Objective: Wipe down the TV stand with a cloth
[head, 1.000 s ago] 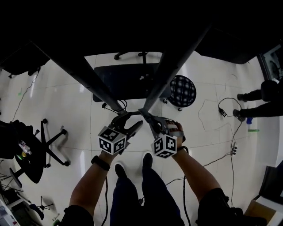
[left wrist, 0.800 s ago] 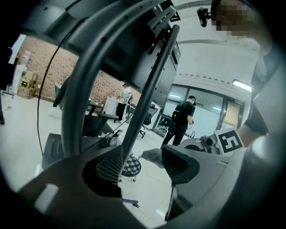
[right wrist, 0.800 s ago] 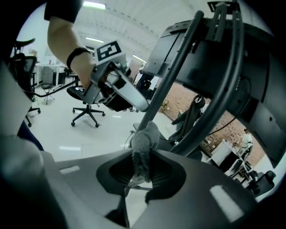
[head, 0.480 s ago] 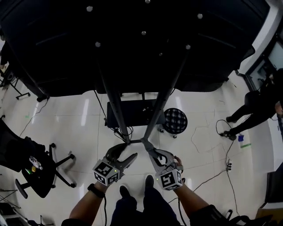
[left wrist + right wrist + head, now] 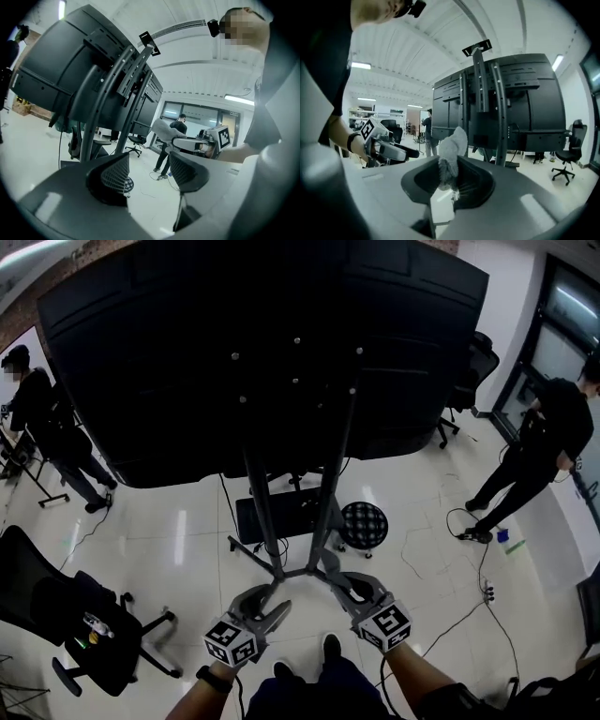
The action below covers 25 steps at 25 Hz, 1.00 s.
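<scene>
The right gripper (image 5: 450,180) is pinched tight on a small grey cloth (image 5: 451,149), which sticks up from its jaws like a tuft, ready as the wiping end. The left gripper (image 5: 150,171) has its jaws parted with nothing between them, kept free, I'd guess, to steady things. Both are held low, side by side, aimed at the foot of the TV stand (image 5: 281,570), where its two dark poles meet the base on the glossy floor (image 5: 187,531). I can't tell whether the cloth touches the stand, so wiping looks about to start at the bottom. A big black screen (image 5: 253,352) looms above, and a patterned stool (image 5: 364,523) sits just beyond the base.
</scene>
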Available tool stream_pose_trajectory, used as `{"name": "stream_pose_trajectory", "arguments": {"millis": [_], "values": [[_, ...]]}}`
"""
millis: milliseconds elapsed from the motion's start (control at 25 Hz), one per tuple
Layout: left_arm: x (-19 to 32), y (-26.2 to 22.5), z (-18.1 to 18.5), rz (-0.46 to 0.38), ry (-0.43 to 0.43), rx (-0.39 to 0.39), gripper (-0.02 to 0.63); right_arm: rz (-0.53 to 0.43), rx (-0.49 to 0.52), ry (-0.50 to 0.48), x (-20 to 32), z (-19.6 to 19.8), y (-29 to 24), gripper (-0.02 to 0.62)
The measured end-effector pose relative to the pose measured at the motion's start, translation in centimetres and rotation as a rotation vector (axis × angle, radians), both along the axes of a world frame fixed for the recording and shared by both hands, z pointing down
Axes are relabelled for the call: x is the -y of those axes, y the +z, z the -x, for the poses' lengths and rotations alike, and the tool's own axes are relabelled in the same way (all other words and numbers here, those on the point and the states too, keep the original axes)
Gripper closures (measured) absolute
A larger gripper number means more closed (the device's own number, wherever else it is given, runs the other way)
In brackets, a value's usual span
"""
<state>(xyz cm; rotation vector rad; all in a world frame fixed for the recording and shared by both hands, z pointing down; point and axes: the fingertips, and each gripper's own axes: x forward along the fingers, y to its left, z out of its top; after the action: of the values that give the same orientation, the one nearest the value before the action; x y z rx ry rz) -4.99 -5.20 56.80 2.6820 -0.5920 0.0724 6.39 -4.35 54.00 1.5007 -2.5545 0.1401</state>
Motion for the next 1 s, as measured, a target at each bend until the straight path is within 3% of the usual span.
{"name": "stream_pose_trajectory", "arguments": {"millis": [280,440,760,1000], "values": [[-5.3,-2.0,3.4,-0.091,0.059,0.051,0.31,0.02,0.067,0.054,-6.7,1.3,-1.5,0.534],[-7.4,-3.1,4.4,-0.113,0.055,0.04,0.31,0.027,0.09,0.058,-9.2,1.9,-2.3,0.534],[-10.0,-6.1,2.7,-0.129,0.026,-0.016,0.31,-0.062,0.071,-0.051,-12.7,2.9,-6.8,0.535],[-13.0,-8.4,0.1,-0.175,-0.009,-0.037,0.31,-0.086,0.067,-0.124,-17.0,1.4,-8.5,0.535]]}}
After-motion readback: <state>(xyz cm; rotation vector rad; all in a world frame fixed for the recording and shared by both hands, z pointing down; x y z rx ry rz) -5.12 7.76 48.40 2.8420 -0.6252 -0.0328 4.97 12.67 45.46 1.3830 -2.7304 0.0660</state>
